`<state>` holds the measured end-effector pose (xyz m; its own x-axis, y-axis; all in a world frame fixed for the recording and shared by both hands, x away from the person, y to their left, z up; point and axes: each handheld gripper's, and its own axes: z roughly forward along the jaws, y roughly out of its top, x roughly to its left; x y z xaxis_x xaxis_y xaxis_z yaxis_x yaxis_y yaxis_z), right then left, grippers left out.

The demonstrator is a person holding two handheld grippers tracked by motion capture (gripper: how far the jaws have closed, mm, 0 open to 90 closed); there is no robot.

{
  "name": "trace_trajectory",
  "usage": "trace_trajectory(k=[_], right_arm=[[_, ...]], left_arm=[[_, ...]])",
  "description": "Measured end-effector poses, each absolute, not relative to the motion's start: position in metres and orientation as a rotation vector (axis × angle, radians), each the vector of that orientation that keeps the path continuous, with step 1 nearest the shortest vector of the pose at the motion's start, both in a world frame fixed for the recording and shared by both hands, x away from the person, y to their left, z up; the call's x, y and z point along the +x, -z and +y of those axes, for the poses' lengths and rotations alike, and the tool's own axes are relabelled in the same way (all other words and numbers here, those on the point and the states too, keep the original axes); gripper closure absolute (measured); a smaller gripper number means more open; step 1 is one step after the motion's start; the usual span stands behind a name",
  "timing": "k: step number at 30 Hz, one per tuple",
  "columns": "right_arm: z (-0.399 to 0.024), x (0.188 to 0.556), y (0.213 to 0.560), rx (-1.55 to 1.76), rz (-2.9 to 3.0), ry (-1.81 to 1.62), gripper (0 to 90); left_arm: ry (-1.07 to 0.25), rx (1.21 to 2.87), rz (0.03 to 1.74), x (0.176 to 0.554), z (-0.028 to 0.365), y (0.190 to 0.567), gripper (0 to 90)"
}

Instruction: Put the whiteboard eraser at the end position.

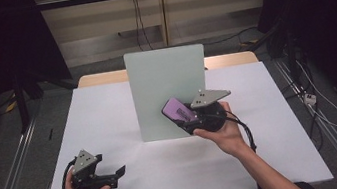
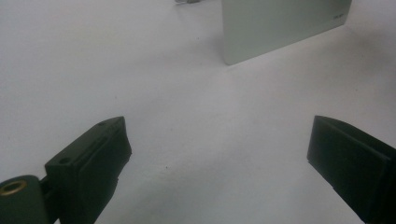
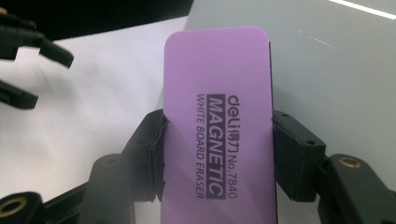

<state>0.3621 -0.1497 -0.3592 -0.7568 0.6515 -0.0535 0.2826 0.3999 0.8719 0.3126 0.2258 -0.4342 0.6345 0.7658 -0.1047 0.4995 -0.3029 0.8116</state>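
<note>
Whiteboard eraser [image 3: 219, 135], purple, sits clamped between the right gripper's [image 1: 185, 113] jaws, pads pressing its two long edges, approx. halfway along its length. Its upper half sticks out past the jaw tips, toward the upright pale-green board [image 1: 167, 82] just ahead of the tool. In the right gripper view the board [image 3: 327, 70] spreads behind and to the right of the eraser; whether the eraser's working face touches it or hovers just off it, can't tell from these angles.

Progress, judging by layout: pickup is done, eraser is up at the board's lower right part w/ the tool tilted toward it. Left to do: prob. the wiping itself, then setting the eraser back down. No marks visible on the board, so hard to say how much wiping is needed.

Left gripper [image 1: 118, 175] rests low on the white table [image 1: 108, 113], well apart from the board, jaws spread wide w/ nothing between them; only bare tabletop lies ahead of its tips.

Writing on the eraser's back: "deli" plus Chinese characters, "MAGNETIC" in a dark block, "No.7840", and "WHITE BOARD ERASER". A tiny mark at the board's far corner is too small to read.
</note>
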Motion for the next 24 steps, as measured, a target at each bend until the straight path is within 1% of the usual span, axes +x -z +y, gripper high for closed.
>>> trace_trajectory(k=[10, 24], right_arm=[[-0.152, 0.351, 0.363, 0.772, 2.333, -1.278, 42.2], [-0.149, 0.341, 0.377, 0.733, 2.49, -1.228, 42.1]], left_arm=[[-0.404, 1.965, 0.979, 0.313, 0.224, 0.433, 4.5], [-0.382, 1.975, 0.981, 0.314, 0.225, 0.433, 4.4]])
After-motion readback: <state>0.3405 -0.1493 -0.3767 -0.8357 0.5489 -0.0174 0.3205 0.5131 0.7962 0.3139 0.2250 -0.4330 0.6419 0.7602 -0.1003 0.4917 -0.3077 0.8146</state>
